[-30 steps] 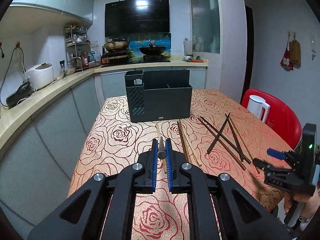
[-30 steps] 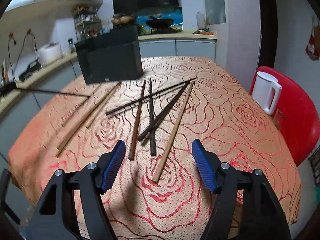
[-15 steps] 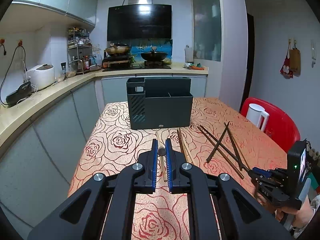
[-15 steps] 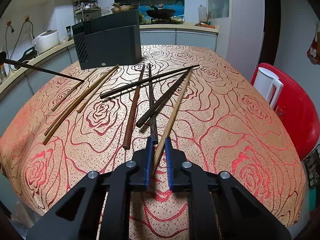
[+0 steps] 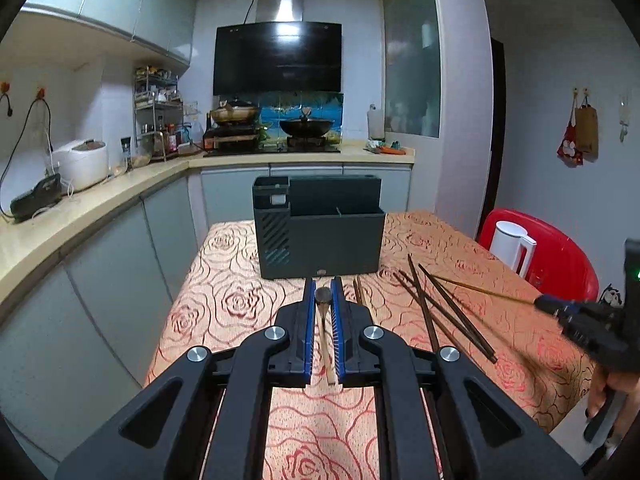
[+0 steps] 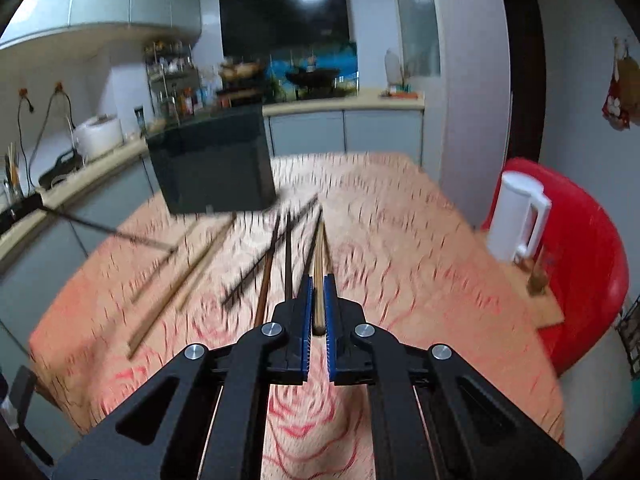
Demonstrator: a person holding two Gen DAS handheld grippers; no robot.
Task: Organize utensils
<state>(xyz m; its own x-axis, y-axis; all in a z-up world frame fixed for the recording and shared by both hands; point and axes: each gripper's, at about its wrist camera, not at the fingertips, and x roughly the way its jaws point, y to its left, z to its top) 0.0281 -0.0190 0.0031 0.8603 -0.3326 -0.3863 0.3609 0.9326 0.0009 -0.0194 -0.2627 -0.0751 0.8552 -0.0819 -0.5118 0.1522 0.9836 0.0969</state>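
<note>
Bare tablecloth (image 5: 224, 304) left of the organizer (image 5: 320, 236) — loose chopsticks (image 5: 440, 312) crowd the right.

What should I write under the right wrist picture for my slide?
The right gripper clamps a light wooden chopstick above a rose tablecloth scattered with more chopsticks.

Left gripper (image 5: 323, 303): blue pads squeezed tight on a thin stick, pointing a bit down. Right gripper (image 6: 316, 300): pads shut tight on a light stick, also tipped down. Hand (image 5: 612, 390) under right gripper, holding it.
</note>
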